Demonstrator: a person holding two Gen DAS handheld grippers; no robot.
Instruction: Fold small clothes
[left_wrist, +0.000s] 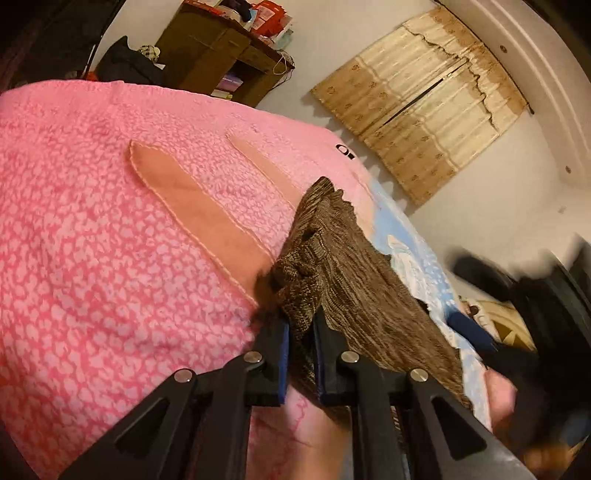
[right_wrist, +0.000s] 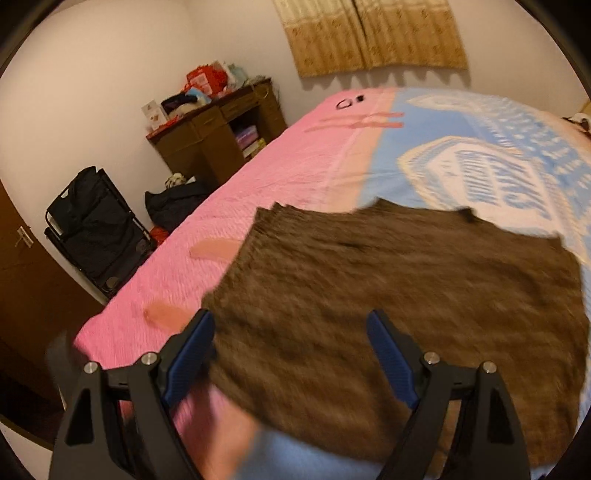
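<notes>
A brown knitted garment (right_wrist: 388, 288) lies spread on the bed's pink and blue blanket (right_wrist: 295, 162). In the left wrist view my left gripper (left_wrist: 301, 325) is shut on a bunched edge of the brown garment (left_wrist: 332, 273), lifted slightly off the blanket (left_wrist: 92, 240). In the right wrist view my right gripper (right_wrist: 291, 325) is open and empty, hovering over the near edge of the garment. The right gripper shows blurred at the right of the left wrist view (left_wrist: 491, 343).
A brown wooden desk (right_wrist: 218, 136) with clutter on top stands by the wall left of the bed. A black folded rack (right_wrist: 96, 229) and a dark bag (right_wrist: 173, 203) sit on the floor beside it. A small black ring (right_wrist: 345, 103) lies at the bed's far end.
</notes>
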